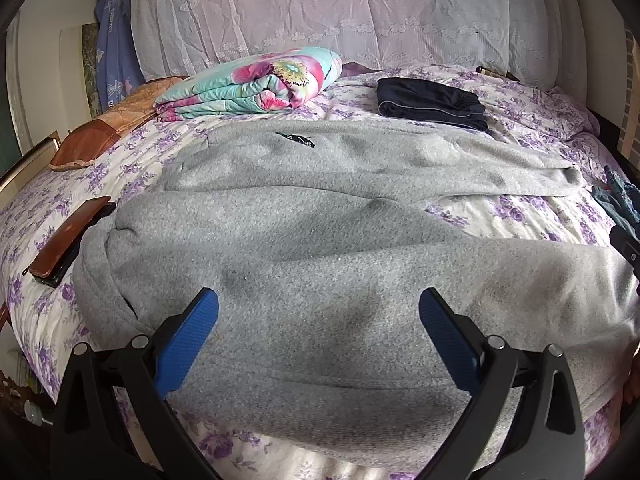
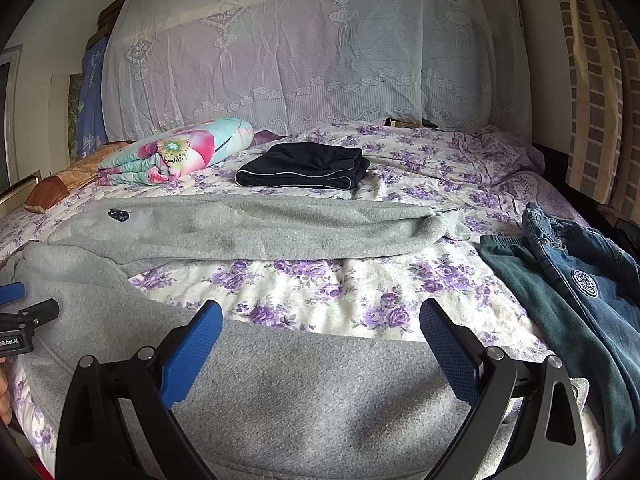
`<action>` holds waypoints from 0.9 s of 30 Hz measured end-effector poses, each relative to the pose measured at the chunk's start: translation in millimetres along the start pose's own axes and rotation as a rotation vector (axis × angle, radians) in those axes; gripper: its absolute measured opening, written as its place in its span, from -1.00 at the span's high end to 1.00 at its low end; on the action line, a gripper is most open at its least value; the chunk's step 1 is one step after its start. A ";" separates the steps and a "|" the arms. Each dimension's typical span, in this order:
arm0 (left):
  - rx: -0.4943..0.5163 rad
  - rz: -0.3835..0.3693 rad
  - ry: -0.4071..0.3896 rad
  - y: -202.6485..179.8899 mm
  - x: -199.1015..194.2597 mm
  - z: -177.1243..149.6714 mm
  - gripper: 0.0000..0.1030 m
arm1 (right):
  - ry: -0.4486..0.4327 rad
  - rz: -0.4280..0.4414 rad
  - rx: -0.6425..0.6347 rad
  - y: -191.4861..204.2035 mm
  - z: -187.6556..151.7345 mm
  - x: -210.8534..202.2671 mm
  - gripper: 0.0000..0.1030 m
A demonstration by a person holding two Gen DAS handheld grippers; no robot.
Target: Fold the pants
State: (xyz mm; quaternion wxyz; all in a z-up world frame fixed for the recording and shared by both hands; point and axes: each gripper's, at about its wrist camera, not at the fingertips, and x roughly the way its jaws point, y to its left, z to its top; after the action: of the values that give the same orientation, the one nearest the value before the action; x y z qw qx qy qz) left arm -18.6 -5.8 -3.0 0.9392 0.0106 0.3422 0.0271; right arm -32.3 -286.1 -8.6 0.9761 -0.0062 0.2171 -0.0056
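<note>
Grey sweatpants (image 1: 304, 240) lie spread flat on the bed, legs apart and running to the right, with a small dark logo on the far leg. My left gripper (image 1: 318, 308) is open and empty, hovering over the near leg close to the waist. My right gripper (image 2: 320, 320) is open and empty, above the near leg (image 2: 312, 384) toward its cuff end. The far leg (image 2: 248, 228) lies across the middle of the bed. The left gripper shows at the left edge of the right wrist view (image 2: 24, 312).
The bed has a purple-flowered sheet (image 2: 340, 280). Folded dark pants (image 2: 304, 170) and a floral quilt (image 2: 176, 152) lie at the back. Blue jeans and a teal garment (image 2: 560, 272) lie at the right. A brown case (image 1: 68, 236) lies at the left.
</note>
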 end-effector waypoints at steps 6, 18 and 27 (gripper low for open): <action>0.001 0.002 0.011 2.3 2.5 -1.1 -0.90 | 0.005 0.001 0.002 -0.4 1.3 0.1 -0.93; -0.006 -0.001 0.022 5.2 4.6 -1.9 -0.90 | 0.005 0.002 0.003 -0.6 1.8 -0.3 -0.93; -0.008 0.001 0.027 6.4 6.7 -3.4 -0.90 | 0.005 0.002 0.004 -0.5 1.8 -0.1 -0.93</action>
State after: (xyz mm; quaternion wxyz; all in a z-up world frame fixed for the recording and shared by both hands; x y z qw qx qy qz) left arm -16.0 1.0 -9.6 0.9345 0.0069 0.3547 0.0290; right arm -31.7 -286.6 -6.9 0.9756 -0.0040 0.2195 -0.0049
